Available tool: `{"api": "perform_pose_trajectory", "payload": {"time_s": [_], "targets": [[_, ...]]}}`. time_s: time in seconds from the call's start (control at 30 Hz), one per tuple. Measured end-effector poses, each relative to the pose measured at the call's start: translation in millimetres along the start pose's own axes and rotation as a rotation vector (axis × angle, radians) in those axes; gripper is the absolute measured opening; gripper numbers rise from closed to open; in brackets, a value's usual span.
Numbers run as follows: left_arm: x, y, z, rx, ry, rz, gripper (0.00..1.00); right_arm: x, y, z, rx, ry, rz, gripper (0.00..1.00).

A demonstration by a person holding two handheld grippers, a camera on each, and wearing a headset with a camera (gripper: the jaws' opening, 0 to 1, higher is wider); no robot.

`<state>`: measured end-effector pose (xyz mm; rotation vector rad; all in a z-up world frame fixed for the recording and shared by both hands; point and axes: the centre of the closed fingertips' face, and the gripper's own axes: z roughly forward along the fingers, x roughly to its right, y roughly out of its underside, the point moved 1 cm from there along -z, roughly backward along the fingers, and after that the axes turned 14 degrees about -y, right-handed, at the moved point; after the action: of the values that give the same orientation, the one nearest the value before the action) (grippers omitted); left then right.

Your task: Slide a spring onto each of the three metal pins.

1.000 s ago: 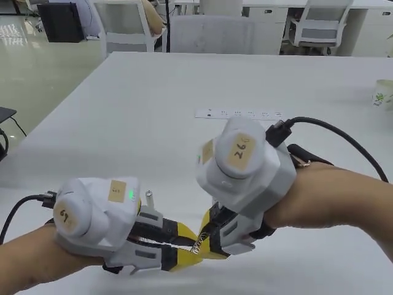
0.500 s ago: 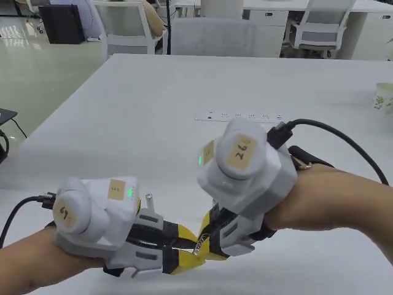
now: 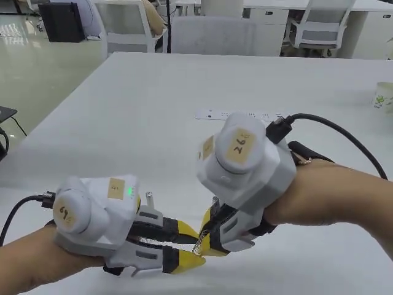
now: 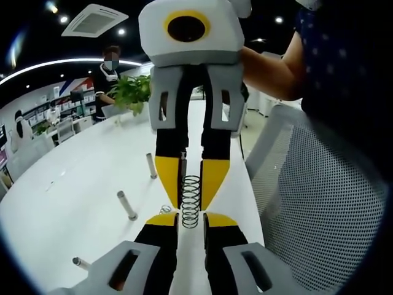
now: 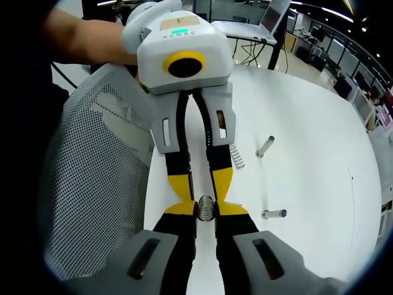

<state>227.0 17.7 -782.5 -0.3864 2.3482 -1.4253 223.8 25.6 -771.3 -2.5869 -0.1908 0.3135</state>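
Spring: small coiled steel spring [image 4: 191, 198], mid-frame, long axis along the jaws.
Right gripper [image 5: 206, 216]: clamped on the coil.
Left gripper [image 4: 191, 221]: jaws parted, tips at coil end.
Pins: grey metal pins [image 4: 127, 206], left of frame centre, apart.

Tabletop [image 3: 123, 123], near edge: left hand-held gripper [image 3: 191, 247] at 7 o'clock and right hand-held gripper [image 3: 206, 236] at 5 o'clock, tips meeting. Spring [image 4: 191, 200] between both pairs of jaws. Pin [image 3: 148, 198] standing just behind the left hand-held gripper. Power strip [image 3: 239, 114] at 12 o'clock. Cup [image 3: 384, 95] at 2 o'clock. Chairs [image 3: 212, 34] beyond the far edge.
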Motion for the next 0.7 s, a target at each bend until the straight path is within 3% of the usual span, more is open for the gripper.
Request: {"api": "perform_pose_trajectory", "payload": {"time_s": [0.37, 0.7], "targets": [[-0.6, 4.7, -4.6, -0.016, -0.002, -0.03, 0.22, 4.4, 8.7, -7.6, -0.005, 0.011, 0.026, 0.08], [-8.8, 7.4, -17.9, -0.019, -0.029, -0.065, 0.3, 7.3, 18.0, -15.2, -0.013, 0.021, 0.045, 0.08]]}}
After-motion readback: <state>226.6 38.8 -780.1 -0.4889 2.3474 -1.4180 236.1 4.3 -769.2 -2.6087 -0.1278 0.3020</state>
